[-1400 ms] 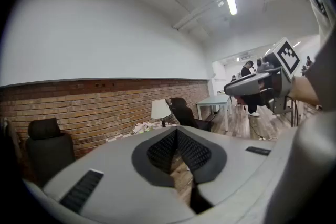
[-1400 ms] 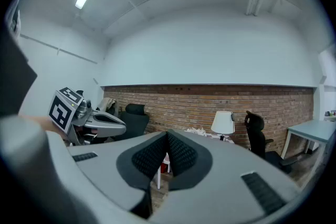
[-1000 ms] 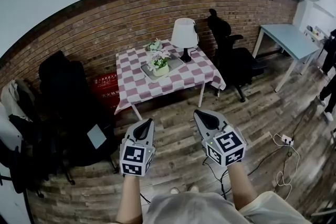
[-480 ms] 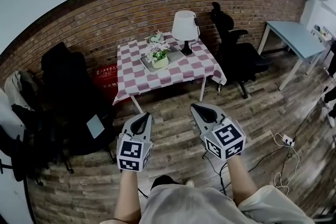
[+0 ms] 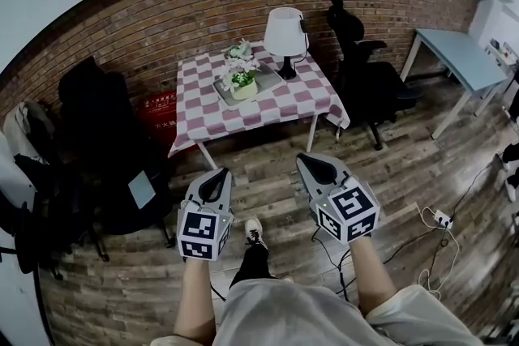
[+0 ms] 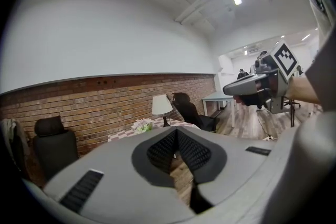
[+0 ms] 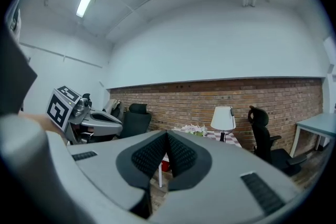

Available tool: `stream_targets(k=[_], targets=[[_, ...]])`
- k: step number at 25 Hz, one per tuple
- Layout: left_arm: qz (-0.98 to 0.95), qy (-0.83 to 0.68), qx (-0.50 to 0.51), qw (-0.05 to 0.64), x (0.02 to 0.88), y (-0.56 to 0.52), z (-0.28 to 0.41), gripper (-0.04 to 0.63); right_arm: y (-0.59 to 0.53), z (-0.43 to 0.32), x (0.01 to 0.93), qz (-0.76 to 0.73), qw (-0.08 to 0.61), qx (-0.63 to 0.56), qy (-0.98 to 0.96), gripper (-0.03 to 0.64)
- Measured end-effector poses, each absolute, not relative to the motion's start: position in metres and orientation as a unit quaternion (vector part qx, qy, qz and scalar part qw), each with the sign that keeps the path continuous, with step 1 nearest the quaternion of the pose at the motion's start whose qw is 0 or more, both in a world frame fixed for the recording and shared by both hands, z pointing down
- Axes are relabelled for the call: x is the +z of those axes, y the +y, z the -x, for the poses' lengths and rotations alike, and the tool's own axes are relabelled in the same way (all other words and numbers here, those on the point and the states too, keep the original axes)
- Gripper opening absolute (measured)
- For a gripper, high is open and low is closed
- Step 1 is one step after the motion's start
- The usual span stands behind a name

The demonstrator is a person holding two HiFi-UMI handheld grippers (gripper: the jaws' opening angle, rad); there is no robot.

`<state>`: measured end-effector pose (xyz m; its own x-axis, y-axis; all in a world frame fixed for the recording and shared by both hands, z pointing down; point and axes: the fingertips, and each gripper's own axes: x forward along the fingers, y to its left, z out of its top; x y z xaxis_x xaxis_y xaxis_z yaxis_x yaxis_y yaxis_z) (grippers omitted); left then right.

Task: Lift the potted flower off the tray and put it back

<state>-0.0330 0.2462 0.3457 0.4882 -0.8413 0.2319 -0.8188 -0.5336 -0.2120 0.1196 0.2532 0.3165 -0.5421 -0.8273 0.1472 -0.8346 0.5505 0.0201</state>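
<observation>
The potted flower [image 5: 242,83], white blooms in a pale pot, stands on the tray [image 5: 268,78] on the checked bench [image 5: 272,106], well apart from the left tool [image 5: 220,173] and right tool [image 5: 307,161], both closed and empty.

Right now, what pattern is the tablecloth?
Purple-and-white checks on the tablecloth, clearest in the head view.

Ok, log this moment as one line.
stage: lift not begun | left gripper: shut, empty | right gripper: shut, empty | white-flowered plant in pale pot: on grey rectangular tray on pink-and-white checked table
</observation>
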Motion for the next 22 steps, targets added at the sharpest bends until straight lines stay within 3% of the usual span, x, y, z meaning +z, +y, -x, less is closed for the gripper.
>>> stream_targets(k=[22], targets=[[0.864,0.478,-0.156,0.032,0.349,0.036,0.056,0.028,0.052,-0.100,0.325,-0.480,0.095,0.014,-0.872,0.009]])
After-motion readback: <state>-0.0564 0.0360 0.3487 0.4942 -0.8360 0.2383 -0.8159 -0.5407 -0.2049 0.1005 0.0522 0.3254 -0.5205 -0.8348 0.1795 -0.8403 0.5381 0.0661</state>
